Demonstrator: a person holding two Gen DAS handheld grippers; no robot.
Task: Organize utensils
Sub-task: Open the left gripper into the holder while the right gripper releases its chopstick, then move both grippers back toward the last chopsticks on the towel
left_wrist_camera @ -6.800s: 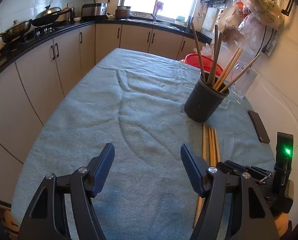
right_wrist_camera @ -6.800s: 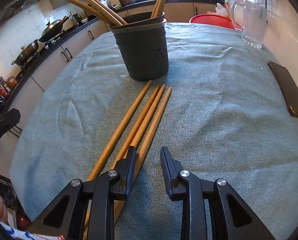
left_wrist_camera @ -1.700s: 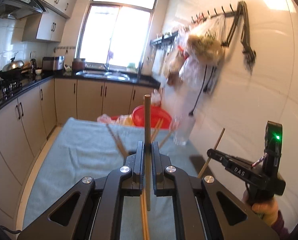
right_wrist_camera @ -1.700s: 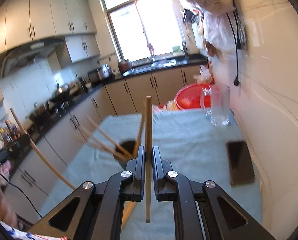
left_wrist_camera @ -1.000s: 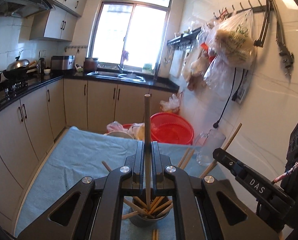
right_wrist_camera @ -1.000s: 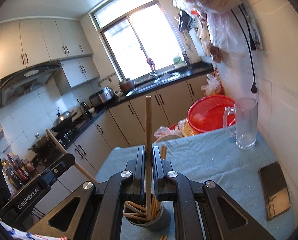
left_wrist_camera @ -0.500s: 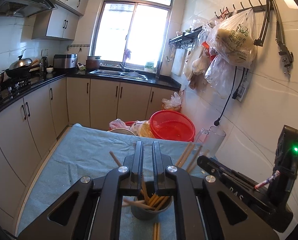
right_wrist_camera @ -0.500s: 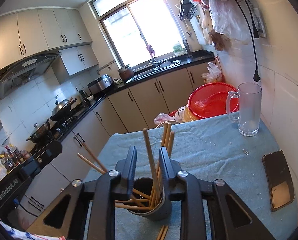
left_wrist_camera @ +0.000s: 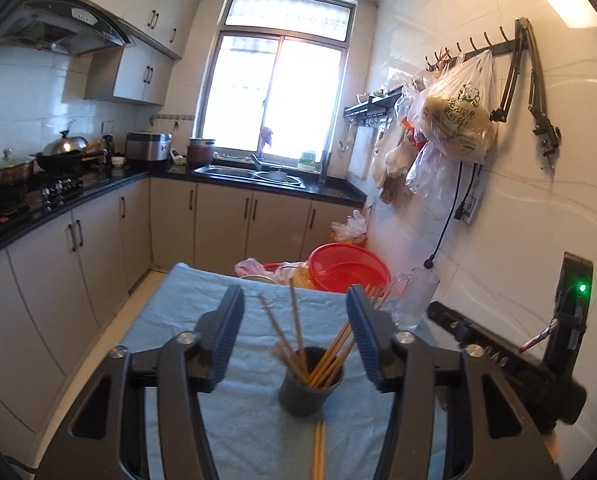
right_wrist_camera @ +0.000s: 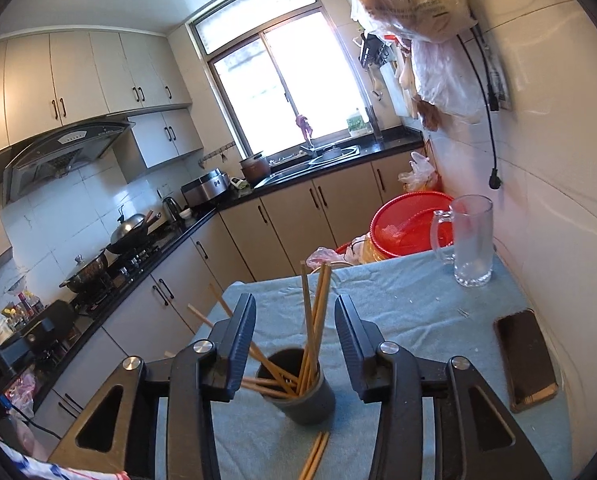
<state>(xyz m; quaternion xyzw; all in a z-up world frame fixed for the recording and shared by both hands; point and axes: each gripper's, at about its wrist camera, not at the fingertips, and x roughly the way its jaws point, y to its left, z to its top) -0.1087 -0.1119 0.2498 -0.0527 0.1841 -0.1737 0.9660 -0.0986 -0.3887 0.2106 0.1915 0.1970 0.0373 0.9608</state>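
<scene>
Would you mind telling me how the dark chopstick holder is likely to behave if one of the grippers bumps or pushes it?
The dark chopstick holder looks tall and narrow, and its chopsticks lean far beyond the rim, so it may tip rather than slide. The wrinkled blue cloth beneath probably grips its base, adding to that risk. The holder itself appears rigid.

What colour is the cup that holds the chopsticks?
Dark grey, almost black. The cup shows best in the right wrist view.

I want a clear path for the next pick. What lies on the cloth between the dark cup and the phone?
In the right wrist view, only bare blue cloth lies between the dark cup and the phone, though the right tool's finger hides part of that stretch.
</scene>
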